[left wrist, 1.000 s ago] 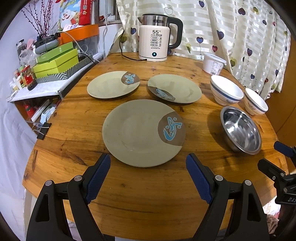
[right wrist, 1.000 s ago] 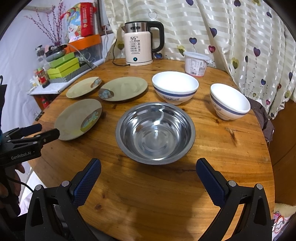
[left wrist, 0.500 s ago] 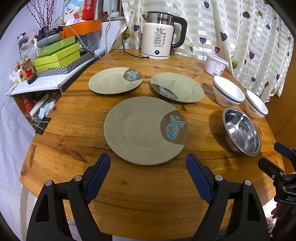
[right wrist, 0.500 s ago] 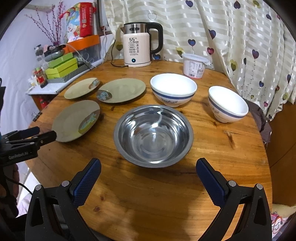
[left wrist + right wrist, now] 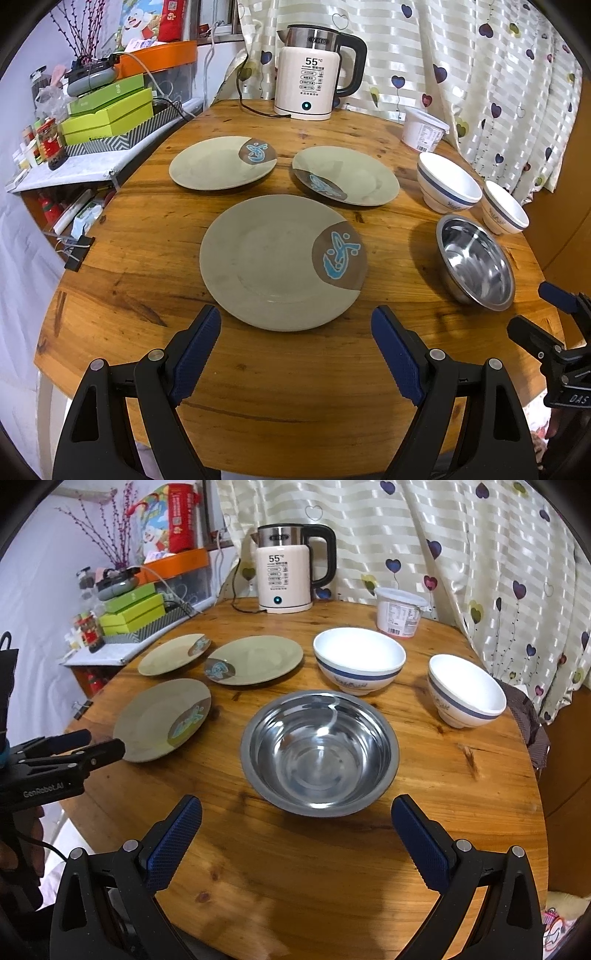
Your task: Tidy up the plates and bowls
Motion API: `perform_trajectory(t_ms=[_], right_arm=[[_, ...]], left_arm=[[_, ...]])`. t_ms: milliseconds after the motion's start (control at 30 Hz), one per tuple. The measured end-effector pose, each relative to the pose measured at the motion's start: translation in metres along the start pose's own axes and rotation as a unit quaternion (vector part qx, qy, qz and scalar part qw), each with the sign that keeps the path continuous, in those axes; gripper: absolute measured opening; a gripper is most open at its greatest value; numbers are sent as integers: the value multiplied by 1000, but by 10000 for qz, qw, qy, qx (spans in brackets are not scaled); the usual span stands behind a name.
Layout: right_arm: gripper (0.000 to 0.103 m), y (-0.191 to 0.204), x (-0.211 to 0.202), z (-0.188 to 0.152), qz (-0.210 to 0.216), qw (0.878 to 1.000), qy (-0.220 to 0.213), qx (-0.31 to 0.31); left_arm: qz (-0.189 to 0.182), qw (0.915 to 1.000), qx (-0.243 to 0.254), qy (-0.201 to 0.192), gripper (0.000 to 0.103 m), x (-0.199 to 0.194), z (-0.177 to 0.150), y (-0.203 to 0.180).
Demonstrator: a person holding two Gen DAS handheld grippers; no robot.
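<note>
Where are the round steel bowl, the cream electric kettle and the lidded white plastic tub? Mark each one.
round steel bowl (image 5: 320, 753): right wrist view, on its shiny inner bottom.
cream electric kettle (image 5: 282, 579): right wrist view, on its front panel below the 55 readout.
lidded white plastic tub (image 5: 423, 132): left wrist view, on its labelled side wall.

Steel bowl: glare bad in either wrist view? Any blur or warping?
Right wrist: steel bowl shows a curved white streak, interior still readable. Left wrist: bright patches inside, bowl squashed near the fisheye edge, table rim bowed. Both views sharp; corners black.
</note>
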State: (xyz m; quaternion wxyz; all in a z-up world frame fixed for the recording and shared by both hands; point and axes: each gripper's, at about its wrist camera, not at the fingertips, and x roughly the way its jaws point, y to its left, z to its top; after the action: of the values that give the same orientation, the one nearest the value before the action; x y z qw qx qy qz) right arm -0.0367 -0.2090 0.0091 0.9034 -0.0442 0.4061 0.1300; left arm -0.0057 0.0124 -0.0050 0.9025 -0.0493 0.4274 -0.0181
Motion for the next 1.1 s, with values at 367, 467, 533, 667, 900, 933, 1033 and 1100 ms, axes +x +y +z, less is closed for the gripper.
perform_trajectory(t_ms=[367, 467, 533, 667, 900, 933, 1033, 1100], right_arm=[[103, 1, 1, 0, 71, 10000, 41, 0], [103, 0, 2, 0, 67, 10000, 52, 32], [103, -1, 3, 0, 66, 9999, 68, 50], [103, -2, 4, 0, 64, 9999, 78, 49], [103, -2, 6, 0, 56, 9999, 96, 45], [103, -2, 7, 0, 53, 9999, 104, 49], [103, -3, 9, 1, 45, 9999, 119, 43], [103, -2, 9, 1, 43, 9999, 114, 38]], left_arm=[[93, 10000, -2, 21, 84, 3, 0, 0], [96, 10000, 4, 18, 84, 3, 0, 0], [106, 9999, 13, 11, 84, 4, 1, 0], [104, 9999, 19, 18, 84, 4, 1, 0], [102, 9999, 1, 44, 84, 7, 4, 1], [99, 9999, -12, 47, 84, 8, 4, 2], [92, 9999, -43, 63, 84, 9, 4, 3], [86, 9999, -55, 77, 84, 11, 4, 3]])
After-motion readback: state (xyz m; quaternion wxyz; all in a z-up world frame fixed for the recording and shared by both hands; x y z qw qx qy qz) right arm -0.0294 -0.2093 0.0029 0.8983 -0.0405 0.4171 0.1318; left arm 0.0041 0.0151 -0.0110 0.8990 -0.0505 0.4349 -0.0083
